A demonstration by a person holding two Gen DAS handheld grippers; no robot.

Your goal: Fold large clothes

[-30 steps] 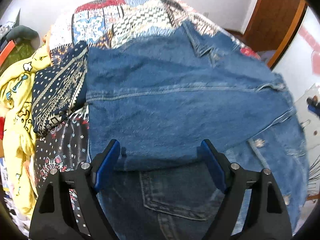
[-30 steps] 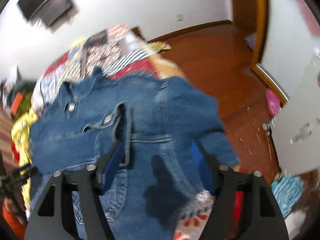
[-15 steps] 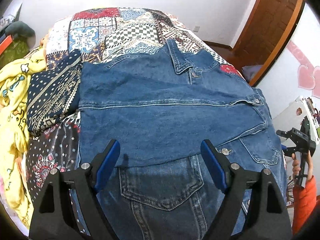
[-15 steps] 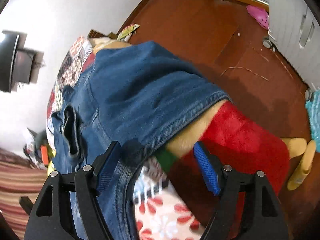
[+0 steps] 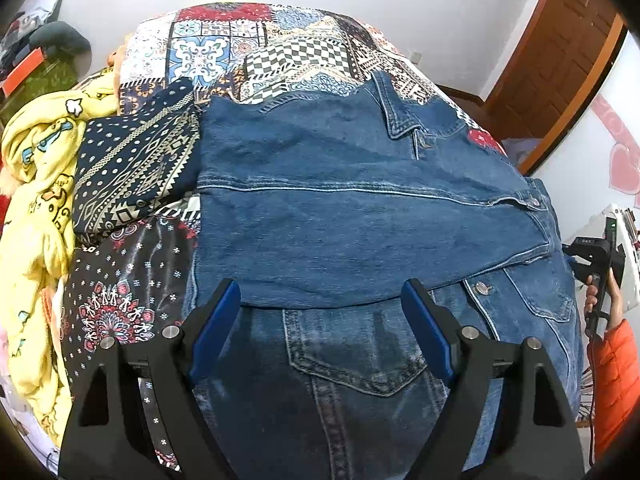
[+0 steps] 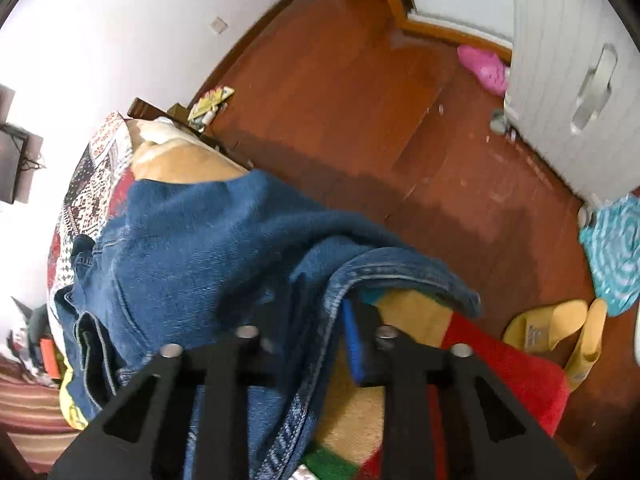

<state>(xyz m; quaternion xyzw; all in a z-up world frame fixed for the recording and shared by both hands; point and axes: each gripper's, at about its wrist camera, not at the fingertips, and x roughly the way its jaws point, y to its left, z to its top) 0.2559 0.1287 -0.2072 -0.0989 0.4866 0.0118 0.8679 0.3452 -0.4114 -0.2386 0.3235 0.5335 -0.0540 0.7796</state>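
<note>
Denim jacket [image 5: 360, 208]: spread across bed w/ patchwork quilt [image 5: 280, 48], one sleeve folded over the front; chest pocket and metal buttons showing. Other sleeve hangs off the bed edge on the right-wrist side [image 6: 208, 248].

Left tool [image 5: 320, 300]: fingers wide apart, blue pads either side of the folded sleeve's lower edge, above the jacket; contact w/ fabric can't be told.

Right tool [image 6: 316, 312]: fingers drawn close together, clamped on the jacket's hem/cuff seam; blue pad [image 6: 354, 344] visible on one side, the other hidden by cloth.

Misc. on bed, left of jacket: navy patterned cloth [image 5: 132, 168], yellow cartoon-print garment [image 5: 36, 184].

Floor, wood [image 6: 360, 100]: yellow slippers [image 6: 560, 332], pink slipper [image 6: 484, 64], teal cloth [image 6: 612, 256]. Red/tan blanket [image 6: 500, 364] at bed edge under the hem.
</note>
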